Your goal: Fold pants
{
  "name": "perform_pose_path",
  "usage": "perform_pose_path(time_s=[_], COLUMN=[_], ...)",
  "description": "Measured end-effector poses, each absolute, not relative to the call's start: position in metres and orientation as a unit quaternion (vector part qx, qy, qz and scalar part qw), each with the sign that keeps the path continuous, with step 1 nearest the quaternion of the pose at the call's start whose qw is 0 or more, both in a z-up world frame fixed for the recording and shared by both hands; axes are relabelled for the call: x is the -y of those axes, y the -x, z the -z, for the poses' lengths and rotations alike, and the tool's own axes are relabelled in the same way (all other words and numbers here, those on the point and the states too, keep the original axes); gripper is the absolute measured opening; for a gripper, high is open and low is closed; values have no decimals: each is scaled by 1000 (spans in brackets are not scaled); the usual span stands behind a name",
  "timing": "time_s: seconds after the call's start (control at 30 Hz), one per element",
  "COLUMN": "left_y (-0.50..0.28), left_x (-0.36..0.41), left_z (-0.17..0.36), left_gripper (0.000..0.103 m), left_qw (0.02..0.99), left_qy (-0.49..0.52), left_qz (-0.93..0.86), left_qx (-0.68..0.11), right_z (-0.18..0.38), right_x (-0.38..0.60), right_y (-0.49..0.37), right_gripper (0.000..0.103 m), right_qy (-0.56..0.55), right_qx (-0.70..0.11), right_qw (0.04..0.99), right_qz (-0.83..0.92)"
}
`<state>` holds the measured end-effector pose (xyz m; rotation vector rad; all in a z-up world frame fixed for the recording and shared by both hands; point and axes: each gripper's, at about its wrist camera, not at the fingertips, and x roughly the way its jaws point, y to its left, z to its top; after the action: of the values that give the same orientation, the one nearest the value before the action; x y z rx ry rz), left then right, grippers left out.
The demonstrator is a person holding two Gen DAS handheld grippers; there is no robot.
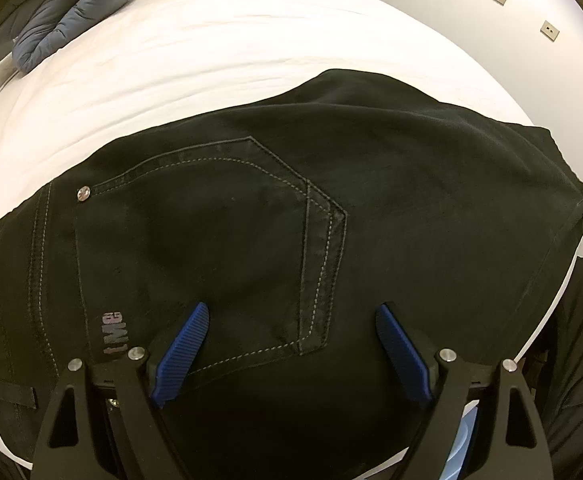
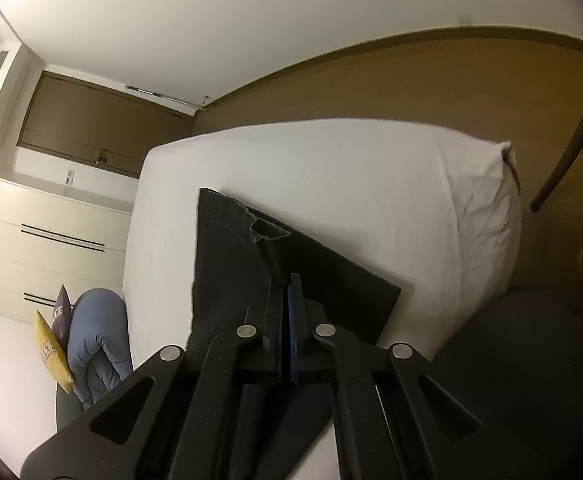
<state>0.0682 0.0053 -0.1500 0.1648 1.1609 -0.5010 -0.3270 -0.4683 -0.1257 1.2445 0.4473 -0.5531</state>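
Left wrist view: black denim pants with pale stitching, back pocket and rivet facing up, spread on white bed sheet. Left gripper at 6 o'clock, blue pads wide apart over the pocket's lower edge, gripping nothing. Bare sheet from 10 to 1 o'clock; blue quilted duvet at 11.

Right wrist view: same pants seen folded, hem at 12 o'clock, lying on the sheet. Right gripper pressed together on a fold of the pants. Mattress corner at 3 o'clock, open sheet beyond.
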Motion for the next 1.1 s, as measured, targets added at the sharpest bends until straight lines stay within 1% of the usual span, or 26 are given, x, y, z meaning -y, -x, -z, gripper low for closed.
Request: perform_pose_path(time_s=[0.07, 0.2, 0.33, 0.43, 0.53, 0.63, 0.67, 0.73, 0.77, 0.8, 0.87, 0.93, 1.0, 1.1], left_y=[-68, -69, -68, -68, -68, -66, -64, -59, -56, -54, -51, -49, -48, -47], left_x=[-6, -9, -15, -16, -21, -24, -25, -24, -22, -23, -29, -33, -39, -46], left_z=[151, 152, 152, 151, 150, 152, 153, 148, 146, 143, 139, 136, 134, 136], left_gripper=[87, 87, 87, 87, 87, 88, 88, 88, 88, 88, 88, 88, 88, 88], left_qw=[803, 800, 797, 795, 797, 801, 802, 804, 805, 808, 814, 823, 832, 833], left_qy=[-82, -93, -101, -109, -101, -103, -103, -101, -100, -97, -89, -81, -70, -57], left_qz=[234, 236, 241, 237, 236, 234, 232, 230, 228, 225, 222, 213, 203, 197], left_qx=[-542, -544, -545, -547, -547, -541, -540, -539, -538, -536, -530, -520, -512, -514], right_z=[116, 112, 125, 145, 145, 154, 156, 154, 148, 149, 132, 102, 73, 57], right_x=[466, 468, 474, 482, 482, 496, 500, 507, 511, 516, 520, 511, 481, 415], right_y=[345, 353, 356, 345, 324, 309, 309, 314, 323, 332, 333, 303, 248, 152], right_gripper=[0, 0, 0, 0, 0, 1, 5, 18, 29, 37, 37, 37, 37, 37], right_qy=[-570, -592, -602, -618, -598, -603, -608, -601, -591, -585, -570, -509, -446, -391], right_qx=[-202, -207, -223, -224, -233, -241, -236, -224, -218, -209, -203, -234, -274, -340], right_qw=[756, 736, 719, 703, 714, 720, 721, 721, 717, 713, 719, 767, 818, 851], right_qz=[252, 253, 266, 272, 280, 246, 236, 261, 300, 324, 340, 313, 236, 84])
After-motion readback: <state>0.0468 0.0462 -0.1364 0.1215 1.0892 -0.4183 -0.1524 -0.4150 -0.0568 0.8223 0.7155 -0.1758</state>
